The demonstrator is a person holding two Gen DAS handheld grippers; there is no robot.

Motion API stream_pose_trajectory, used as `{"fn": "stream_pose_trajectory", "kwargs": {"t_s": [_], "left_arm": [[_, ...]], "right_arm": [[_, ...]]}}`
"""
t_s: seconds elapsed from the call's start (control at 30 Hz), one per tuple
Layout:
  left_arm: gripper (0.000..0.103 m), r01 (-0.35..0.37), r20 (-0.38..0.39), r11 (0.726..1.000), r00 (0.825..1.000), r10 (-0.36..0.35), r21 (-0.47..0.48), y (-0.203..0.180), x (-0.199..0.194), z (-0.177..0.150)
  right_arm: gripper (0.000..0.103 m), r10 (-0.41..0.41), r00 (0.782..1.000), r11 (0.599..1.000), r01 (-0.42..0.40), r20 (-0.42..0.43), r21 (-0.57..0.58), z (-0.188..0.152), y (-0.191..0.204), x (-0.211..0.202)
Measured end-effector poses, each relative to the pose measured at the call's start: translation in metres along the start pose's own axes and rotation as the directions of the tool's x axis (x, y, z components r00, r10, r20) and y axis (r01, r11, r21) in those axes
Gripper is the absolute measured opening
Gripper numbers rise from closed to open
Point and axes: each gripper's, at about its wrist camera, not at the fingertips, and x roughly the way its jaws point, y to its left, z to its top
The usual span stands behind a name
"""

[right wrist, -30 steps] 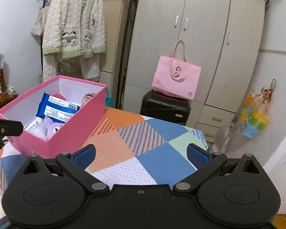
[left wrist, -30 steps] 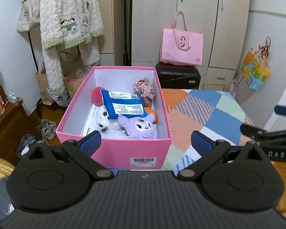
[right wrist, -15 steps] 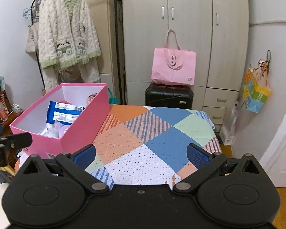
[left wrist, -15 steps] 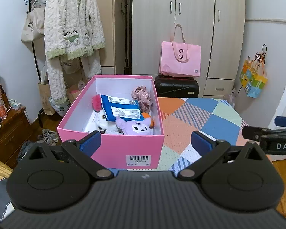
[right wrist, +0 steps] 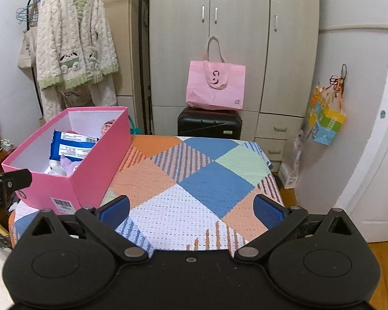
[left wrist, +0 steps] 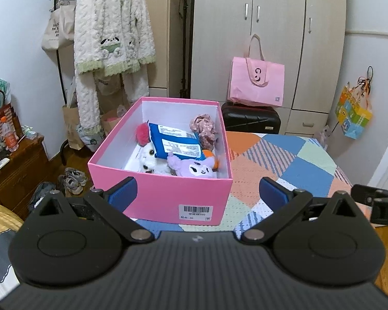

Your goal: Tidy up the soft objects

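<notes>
A pink box [left wrist: 168,199] stands on the left of the patchwork-covered table [right wrist: 194,180]; it also shows in the right wrist view [right wrist: 90,170]. Inside lie a purple plush [left wrist: 194,168], a white plush [left wrist: 150,159], a blue packet [left wrist: 176,146], a pink scrunchie [left wrist: 203,128] and a red pompom [left wrist: 142,134]. My left gripper [left wrist: 198,193] is open and empty, just in front of the box. My right gripper [right wrist: 191,210] is open and empty above the table's front edge, to the right of the box.
A black suitcase [right wrist: 209,124] with a pink tote bag [right wrist: 216,87] stands behind the table before a wardrobe [right wrist: 232,38]. A cream robe [left wrist: 111,33] hangs at the left. A wooden cabinet [left wrist: 15,170] and shoes [left wrist: 73,177] are at the left on the floor.
Both grippers have drawn back and risen from the table, so the box and table look smaller and farther. Both stay open and empty. The box contents have not moved.
</notes>
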Motion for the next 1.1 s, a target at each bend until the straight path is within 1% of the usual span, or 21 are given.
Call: {"fn": "stream_pose_trajectory", "kwargs": {"t_s": [0.17, 0.33, 0.57, 0.67, 0.9, 1.1], "left_arm": [[0.102, -0.032, 0.010, 0.999, 0.999, 0.031, 0.029, -0.002, -0.001, -0.006], [0.102, -0.028, 0.011, 0.998, 1.000, 0.027, 0.049, -0.004, -0.005, -0.007], [0.102, -0.037, 0.064, 0.996, 0.997, 0.032, 0.078, -0.007, -0.013, -0.010], [0.102, -0.040, 0.074, 0.995, 0.997, 0.034, 0.090, -0.009, -0.013, -0.010], [0.102, -0.045, 0.067, 0.996, 0.997, 0.040, 0.077, -0.007, -0.011, -0.009], [0.102, -0.061, 0.058, 0.995, 0.997, 0.056, 0.085, -0.004, -0.009, -0.010]], "right_arm": [[0.103, -0.011, 1.000, 1.000, 0.011, 0.011, -0.008, -0.004, 0.002, -0.006], [0.103, -0.012, 1.000, 1.000, 0.013, 0.019, -0.020, -0.005, 0.006, -0.009], [0.103, -0.020, 0.999, 0.999, 0.021, 0.045, -0.041, -0.007, 0.012, -0.016], [0.103, -0.030, 0.998, 0.998, 0.032, 0.058, -0.045, -0.007, 0.015, -0.018], [0.103, -0.030, 0.997, 0.998, 0.033, 0.078, -0.045, -0.007, 0.019, -0.020], [0.103, -0.033, 0.996, 0.999, 0.036, 0.085, -0.031, -0.007, 0.017, -0.021]]}}
